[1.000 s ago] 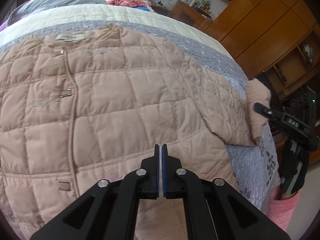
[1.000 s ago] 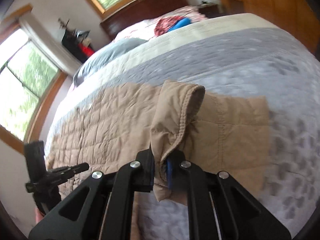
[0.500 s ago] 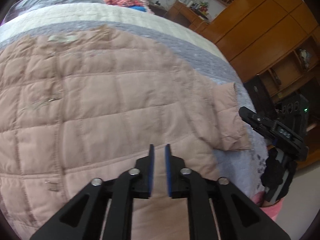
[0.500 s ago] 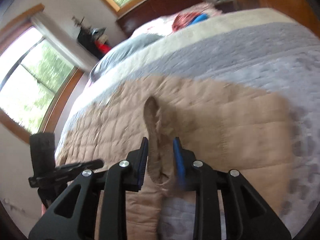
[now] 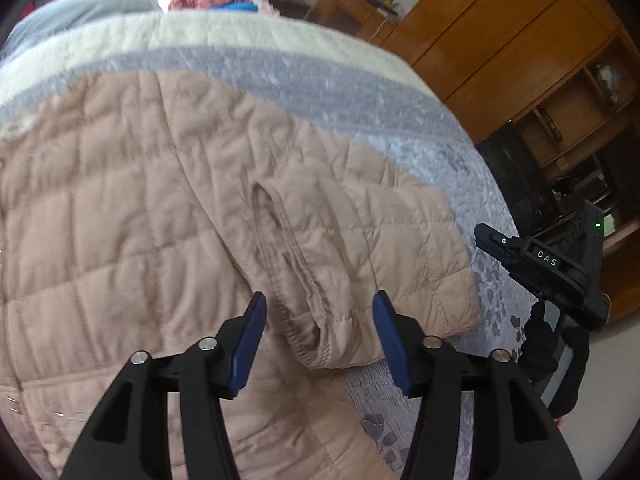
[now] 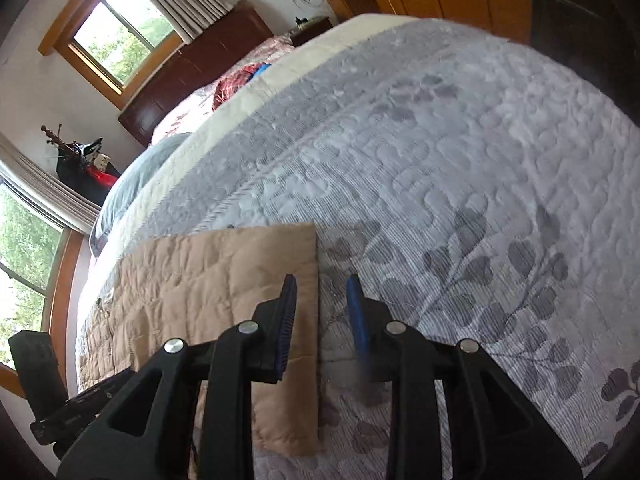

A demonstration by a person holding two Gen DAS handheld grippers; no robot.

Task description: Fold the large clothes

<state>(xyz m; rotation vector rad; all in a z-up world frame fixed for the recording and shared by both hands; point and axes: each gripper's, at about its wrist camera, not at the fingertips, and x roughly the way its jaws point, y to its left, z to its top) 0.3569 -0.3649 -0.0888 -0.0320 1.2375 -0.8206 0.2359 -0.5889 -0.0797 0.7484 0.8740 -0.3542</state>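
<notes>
Left wrist view. Quilted pink jacket [image 5: 120, 208] lies flat on the grey patterned bedspread [image 5: 360, 92], filling the view from 9 to 1 o'clock. One sleeve [image 5: 372, 248] is doubled back over the body, its cuff opening [image 5: 296, 276] a long seamed loop pointing toward 6 o'clock. Left gripper [image 5: 318, 326] hovers low over that cuff, fingers spread wide, one either side of the cuff end, gripping nothing. Likely reason for the wide stance: to straddle the thick padded edge before closing on it. Right gripper [image 5: 536, 260] sits at 3 o'clock, off the sleeve's outer fold, apart from the fabric.

Right wrist view. Mostly bare bedspread [image 6: 460, 168] from 12 to 4 o'clock. Straight folded sleeve edge [image 6: 256, 256] runs from centre down to 6 o'clock. Right gripper [image 6: 320, 320] has fingers parted, empty; the left finger [image 6: 286, 320] is over the fabric, the other over the bedspread, so the fold line passes between them. Left gripper body [image 6: 56, 404] shows at 8 o'clock.

Judgement: sleeve fold laid in; body folds not yet made. Puffy quilting may spring open.
</notes>
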